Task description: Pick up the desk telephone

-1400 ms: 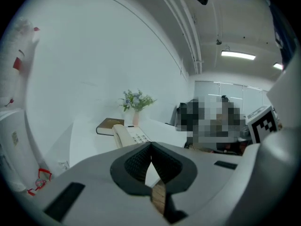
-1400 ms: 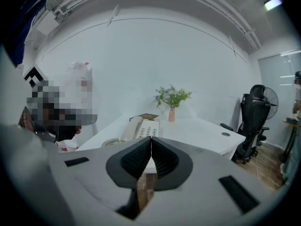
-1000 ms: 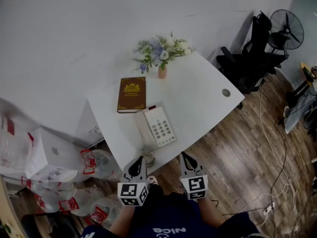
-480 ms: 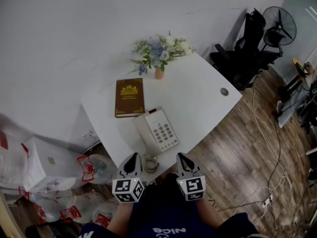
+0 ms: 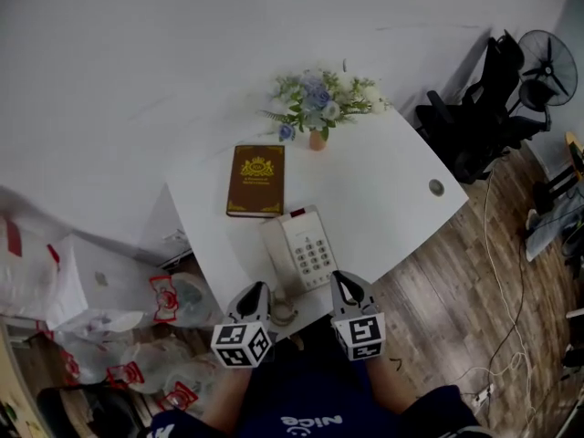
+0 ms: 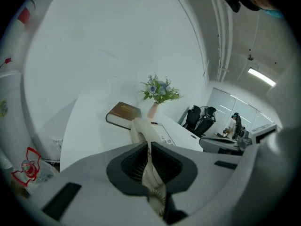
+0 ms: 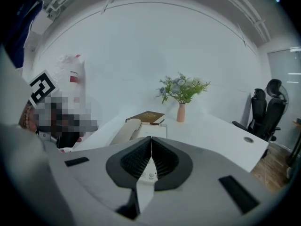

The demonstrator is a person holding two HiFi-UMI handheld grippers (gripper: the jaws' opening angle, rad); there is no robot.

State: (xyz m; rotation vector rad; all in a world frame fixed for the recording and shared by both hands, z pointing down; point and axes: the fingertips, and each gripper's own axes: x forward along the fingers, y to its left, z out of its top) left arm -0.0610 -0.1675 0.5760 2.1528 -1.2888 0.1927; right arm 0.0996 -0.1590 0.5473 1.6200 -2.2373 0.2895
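The cream desk telephone (image 5: 301, 250) lies on the white table (image 5: 383, 181), its handset in the cradle on its left side and a coiled cord (image 5: 281, 312) hanging off the near edge. My left gripper (image 5: 255, 290) is shut and empty, just short of the table edge, beside the cord. My right gripper (image 5: 341, 279) is shut and empty too, at the phone's near right corner. In the left gripper view the handset (image 6: 140, 128) shows just past the closed left gripper (image 6: 148, 146). In the right gripper view the phone (image 7: 141, 130) lies just beyond the right gripper (image 7: 151, 140).
A brown book (image 5: 256, 181) lies behind the phone, with a vase of flowers (image 5: 319, 106) further back. Black chairs (image 5: 474, 121) and a fan (image 5: 547, 57) stand to the right. Plastic bags (image 5: 100, 290) sit on the floor at left; cables (image 5: 511, 272) cross the wooden floor.
Both grippers have moved forward, closer to the table's near edge and the phone. Their jaws stay shut. The phone has not moved on the table.
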